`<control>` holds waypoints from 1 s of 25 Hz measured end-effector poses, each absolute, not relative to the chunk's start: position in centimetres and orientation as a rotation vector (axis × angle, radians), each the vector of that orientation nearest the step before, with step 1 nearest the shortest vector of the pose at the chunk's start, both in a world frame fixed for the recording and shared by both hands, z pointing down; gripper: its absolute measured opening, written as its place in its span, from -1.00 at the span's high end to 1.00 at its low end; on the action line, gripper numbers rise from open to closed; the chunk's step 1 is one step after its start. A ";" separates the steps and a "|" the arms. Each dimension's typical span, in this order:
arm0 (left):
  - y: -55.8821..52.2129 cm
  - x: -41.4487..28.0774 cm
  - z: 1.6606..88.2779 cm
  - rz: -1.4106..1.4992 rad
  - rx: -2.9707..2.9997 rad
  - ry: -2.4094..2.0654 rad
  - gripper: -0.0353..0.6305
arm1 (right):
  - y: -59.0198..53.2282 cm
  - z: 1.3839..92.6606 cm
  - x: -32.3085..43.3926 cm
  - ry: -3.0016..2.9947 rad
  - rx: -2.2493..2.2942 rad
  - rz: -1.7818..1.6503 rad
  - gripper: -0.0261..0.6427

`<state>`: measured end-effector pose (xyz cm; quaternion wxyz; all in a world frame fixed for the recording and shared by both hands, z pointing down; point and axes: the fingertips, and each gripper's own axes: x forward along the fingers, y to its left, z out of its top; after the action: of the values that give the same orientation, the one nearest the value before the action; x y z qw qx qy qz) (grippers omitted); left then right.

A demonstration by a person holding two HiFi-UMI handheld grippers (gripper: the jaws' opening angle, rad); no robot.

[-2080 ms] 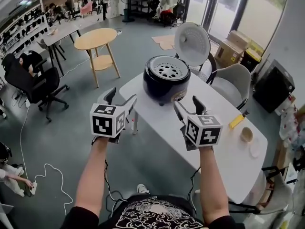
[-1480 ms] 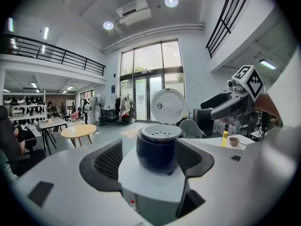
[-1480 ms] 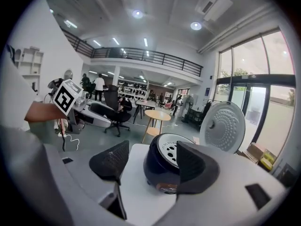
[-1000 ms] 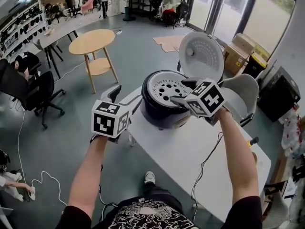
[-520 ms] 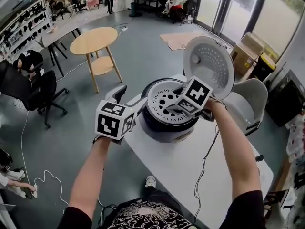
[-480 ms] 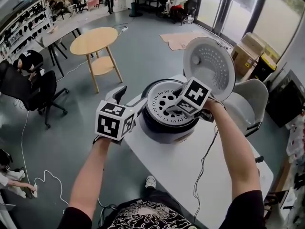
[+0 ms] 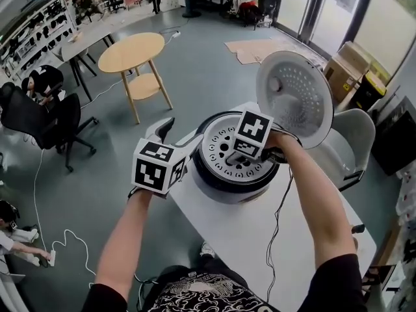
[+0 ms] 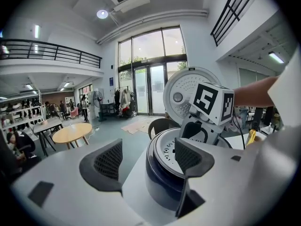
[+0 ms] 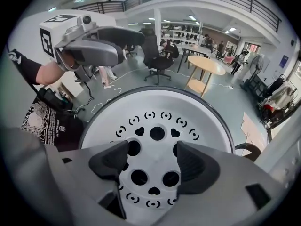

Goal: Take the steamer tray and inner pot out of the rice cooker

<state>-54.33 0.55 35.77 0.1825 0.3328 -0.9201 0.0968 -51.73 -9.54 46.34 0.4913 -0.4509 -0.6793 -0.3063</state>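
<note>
The white steamer tray sat in the top of the dark rice cooker, its round face dotted with holes and small heart-shaped cut-outs, level with the cooker's rim. The right claw hung directly over the tray's middle, its two jaws spread with the perforated face showing in the gap and nothing pinched; whether the tips touched the tray could not be told. The cooker's lid stood swung up and open behind it. The cooker stood near the far left corner of the white desk. The left claw was held just off the cooker's left side, above the desk's edge, jaws likewise spread and empty, the cooker's wall showing behind its right jaw. A pale armchair stood behind the desk, a round wooden table well apart on the grey floor, and a black office chair farther left.
</note>
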 end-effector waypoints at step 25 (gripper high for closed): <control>4.7 -57.2 35.4 0.230 1.087 -2.541 -0.13 | -7.2 46.3 -53.6 -1.531 -0.954 -0.774 0.04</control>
<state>-57.20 4.65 35.40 0.1833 0.3852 -0.9007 0.0816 -53.59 -7.18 46.26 0.5559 -0.4041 -0.6484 -0.3276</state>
